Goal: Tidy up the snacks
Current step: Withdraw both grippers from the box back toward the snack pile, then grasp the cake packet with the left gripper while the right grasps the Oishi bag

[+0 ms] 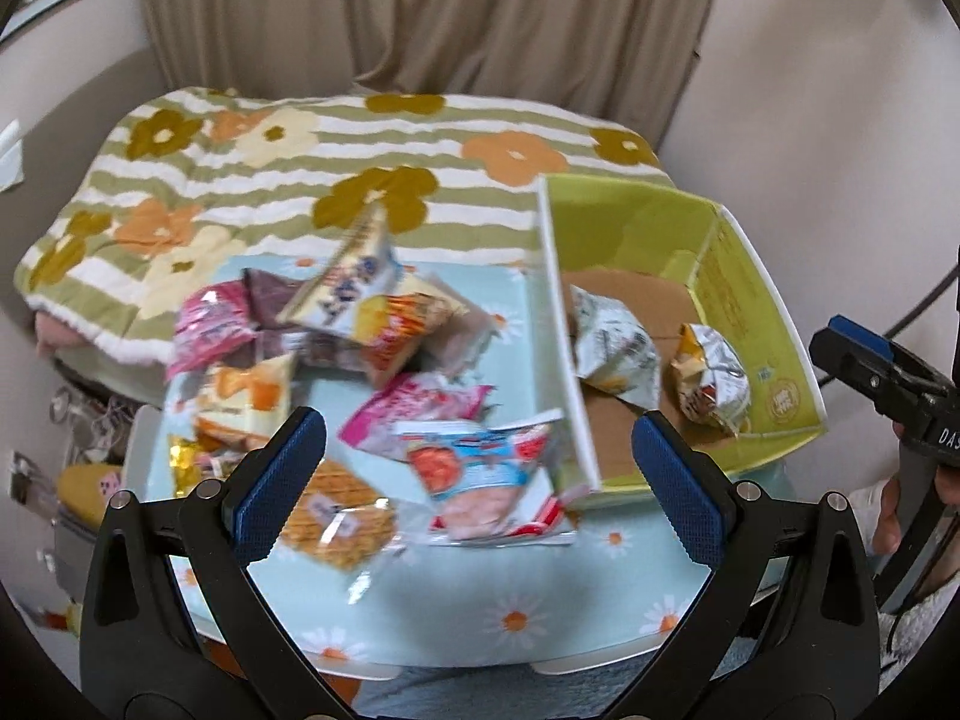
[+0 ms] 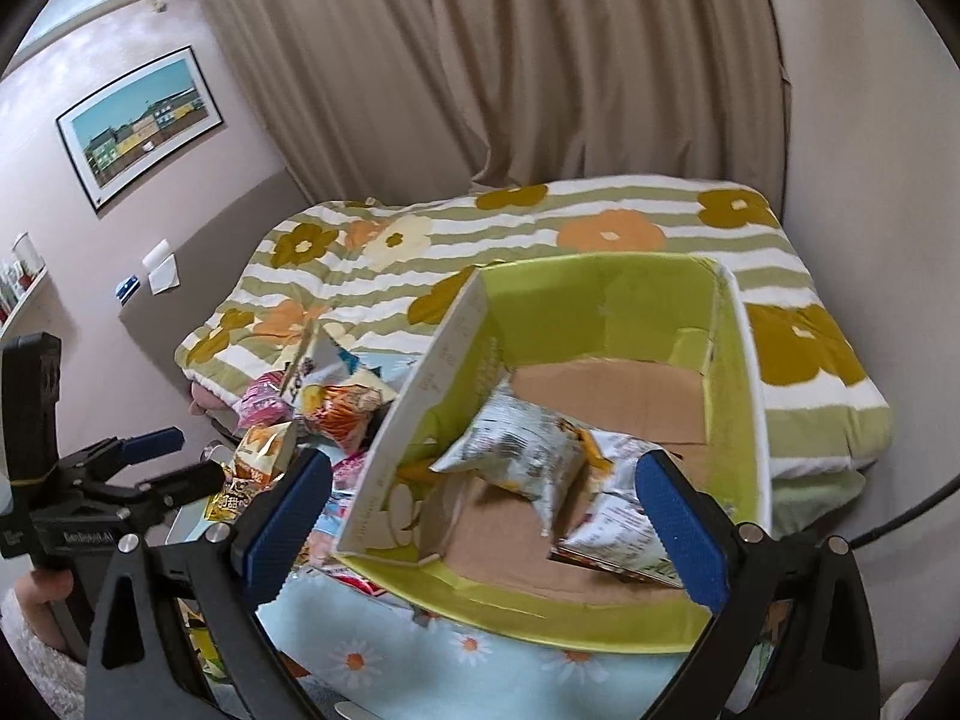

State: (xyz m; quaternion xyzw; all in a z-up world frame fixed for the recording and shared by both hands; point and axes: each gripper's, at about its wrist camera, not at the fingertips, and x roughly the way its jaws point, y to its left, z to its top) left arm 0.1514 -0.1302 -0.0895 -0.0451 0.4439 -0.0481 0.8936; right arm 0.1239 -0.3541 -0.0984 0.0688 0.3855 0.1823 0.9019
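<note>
Green cardboard makes the walls of the box (image 1: 744, 276) that stands at the right edge of the small table (image 1: 456, 612), which wears a pale blue cloth with daisies. From the left wrist view, the left gripper (image 1: 477, 474) hangs above the near part of the table with its jaws spread wide and nothing between them. Below it lies a loose heap of snack packets (image 1: 336, 324), spread from the middle of the table to its left edge; a red and blue packet (image 1: 480, 474) lies nearest to the box wall. Two silver bags (image 1: 612, 348) are already inside the box. The right gripper (image 1: 864, 360) shows at the right border of this view, also spread apart.

From the right wrist view, the right gripper (image 2: 483, 516) hovers over the near wall of the box, released and empty, with the silver bags just beyond its fingers.

I judge that the sorting is at an early step: most packets wait outside. The next move asks the left gripper to come down on one packet of the heap and pinch a free edge, because the foil is slippery.
</note>
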